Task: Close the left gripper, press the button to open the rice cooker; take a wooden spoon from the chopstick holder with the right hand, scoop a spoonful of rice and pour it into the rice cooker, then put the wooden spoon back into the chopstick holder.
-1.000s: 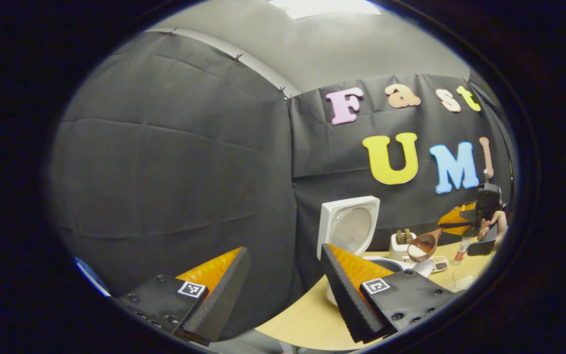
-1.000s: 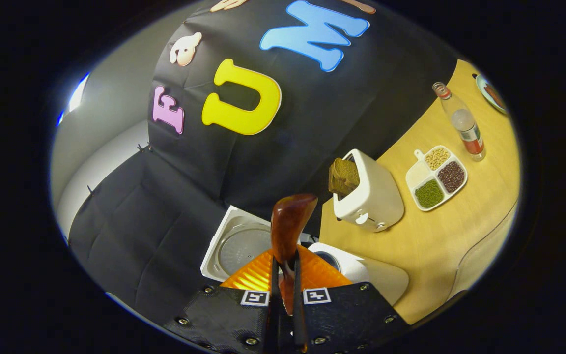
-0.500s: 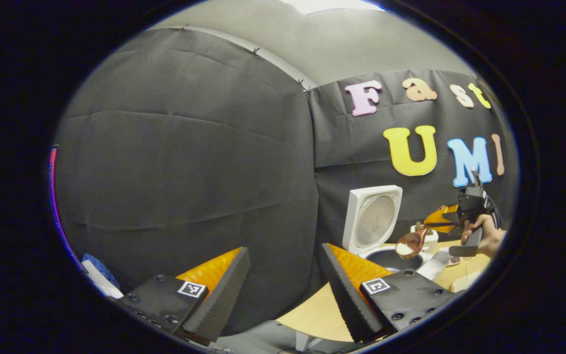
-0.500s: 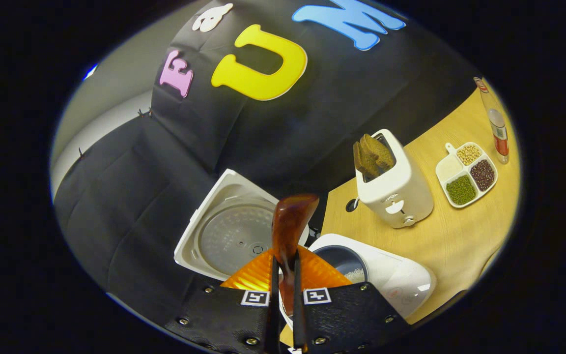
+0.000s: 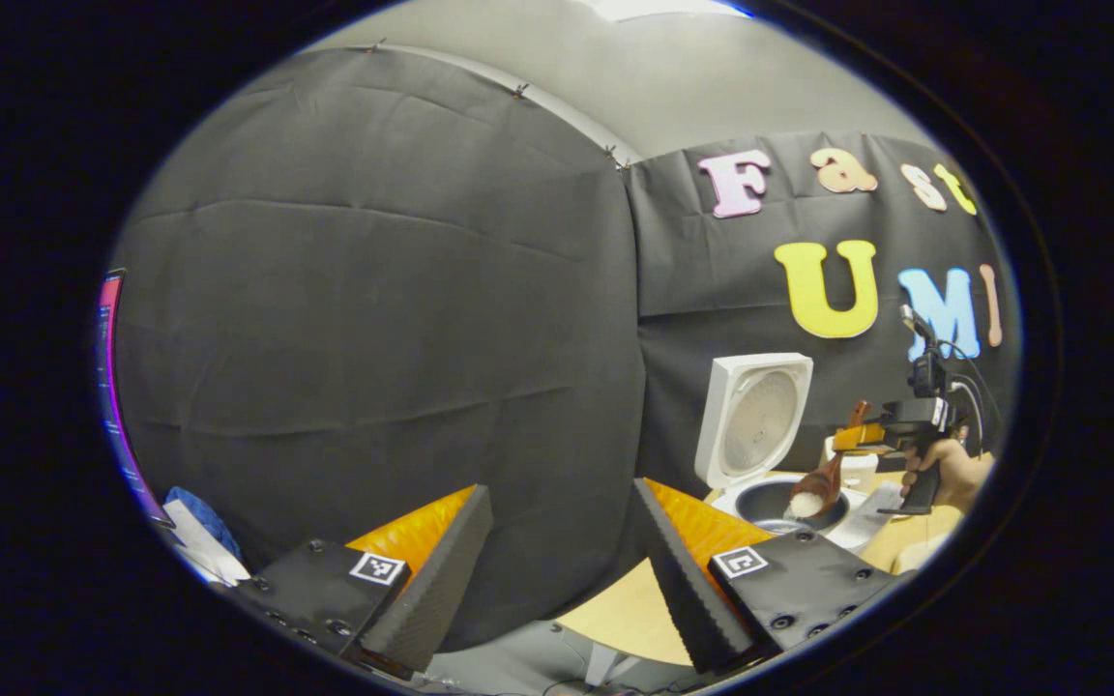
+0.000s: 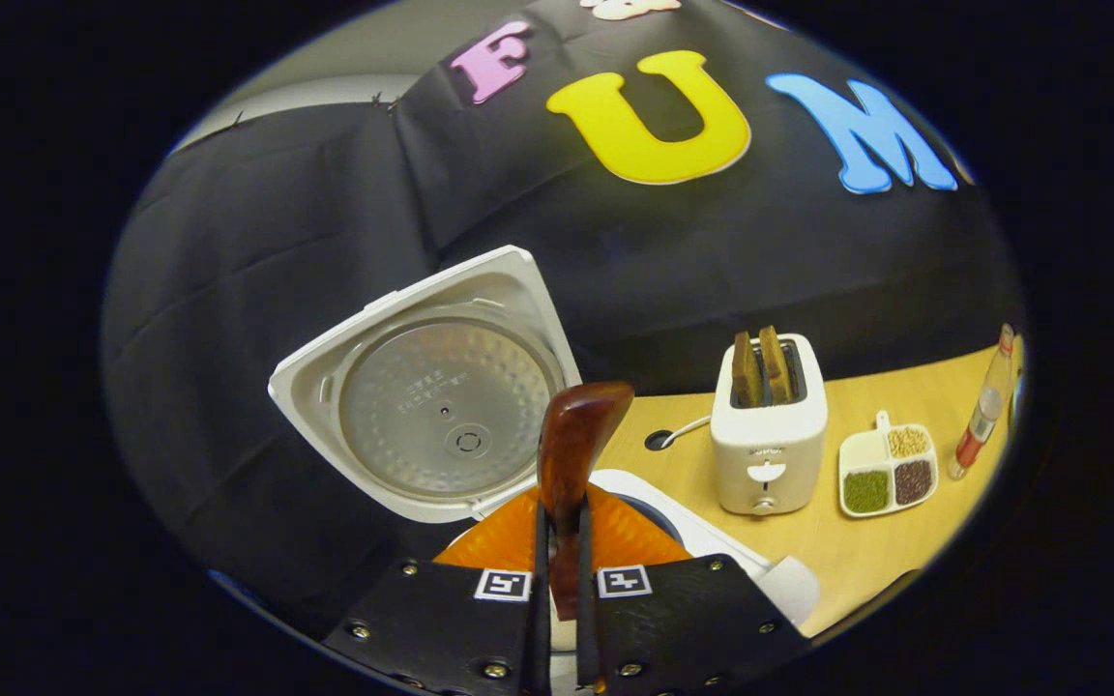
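Note:
The white rice cooker [image 6: 712,541] stands on the wooden table with its lid [image 6: 431,396] raised. In the left gripper view the cooker's pot [image 5: 779,503] is at the right, and the wooden spoon [image 5: 816,488] tips a heap of white rice over its opening. A hand [image 5: 949,474] holds the right gripper [image 5: 857,440] just right of the pot. My right gripper [image 6: 557,541] is shut on the wooden spoon [image 6: 571,454], whose bowl points away from the camera. My left gripper [image 5: 557,541] hangs open off the table's left edge, with nothing between its fingers.
A white toaster [image 6: 768,425] with two brown slices stands right of the cooker. Further right lie a divided dish of beans and grains [image 6: 888,469] and a bottle [image 6: 982,416]. The black cloth wall runs close behind. A cable hole [image 6: 658,440] sits behind the cooker.
The right gripper has carried the spoon left over the cooker's pot and tipped it down, so the rice now slides toward the pot. My left gripper has turned slightly left and stays open.

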Motion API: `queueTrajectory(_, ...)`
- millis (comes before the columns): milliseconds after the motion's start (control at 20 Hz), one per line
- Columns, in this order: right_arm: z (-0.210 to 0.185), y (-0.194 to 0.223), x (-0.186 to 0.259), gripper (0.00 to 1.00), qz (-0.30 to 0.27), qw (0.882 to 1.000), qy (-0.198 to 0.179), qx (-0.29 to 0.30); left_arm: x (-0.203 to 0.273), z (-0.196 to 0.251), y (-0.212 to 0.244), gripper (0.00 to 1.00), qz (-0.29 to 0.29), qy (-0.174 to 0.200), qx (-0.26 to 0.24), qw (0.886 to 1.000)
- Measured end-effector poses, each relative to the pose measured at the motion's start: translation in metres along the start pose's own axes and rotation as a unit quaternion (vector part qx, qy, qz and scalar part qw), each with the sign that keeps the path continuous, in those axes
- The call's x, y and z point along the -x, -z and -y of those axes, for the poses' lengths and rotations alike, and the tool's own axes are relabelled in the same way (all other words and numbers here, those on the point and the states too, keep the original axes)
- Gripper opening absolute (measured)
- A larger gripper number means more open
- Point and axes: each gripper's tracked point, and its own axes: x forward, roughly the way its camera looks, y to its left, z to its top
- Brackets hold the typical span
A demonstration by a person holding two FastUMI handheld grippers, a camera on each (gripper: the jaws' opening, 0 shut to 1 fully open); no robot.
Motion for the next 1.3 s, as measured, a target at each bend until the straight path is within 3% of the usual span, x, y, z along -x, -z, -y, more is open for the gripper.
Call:
queueTrajectory(150,-0.005,-0.006,0.002,0.10,0.009,0.997,0.003,0.076,0.000,0.007,-0.001,0.99,0.002,0.004,0.002,1.000)
queueTrajectory(300,-0.011,-0.013,0.008,0.11,0.020,0.986,0.011,0.167,0.002,0.013,0.000,1.00,0.003,0.007,0.002,1.000)
queueTrajectory(600,-0.029,-0.032,0.022,0.11,0.058,0.941,0.024,0.334,-0.003,0.020,-0.004,1.00,0.009,0.011,0.010,1.000)
queueTrajectory(750,-0.028,-0.036,0.029,0.11,0.064,0.924,0.033,0.376,-0.002,0.020,-0.001,0.99,0.007,0.013,0.016,1.000)
queueTrajectory(850,-0.020,-0.030,0.030,0.11,0.053,0.929,0.037,0.365,0.000,0.019,0.002,1.00,0.006,0.014,0.019,1.000)
queueTrajectory(950,-0.018,-0.026,0.029,0.11,0.041,0.946,0.029,0.320,-0.001,0.024,0.000,0.99,0.008,0.017,0.019,1.000)
queueTrajectory(1150,-0.013,-0.020,0.029,0.11,0.022,0.987,0.009,0.162,-0.004,0.025,-0.006,0.99,0.013,0.021,0.013,1.000)
queueTrajectory(1300,-0.007,-0.032,0.045,0.11,0.025,0.999,-0.014,0.037,-0.001,0.024,-0.011,0.99,0.020,0.020,0.013,1.000)
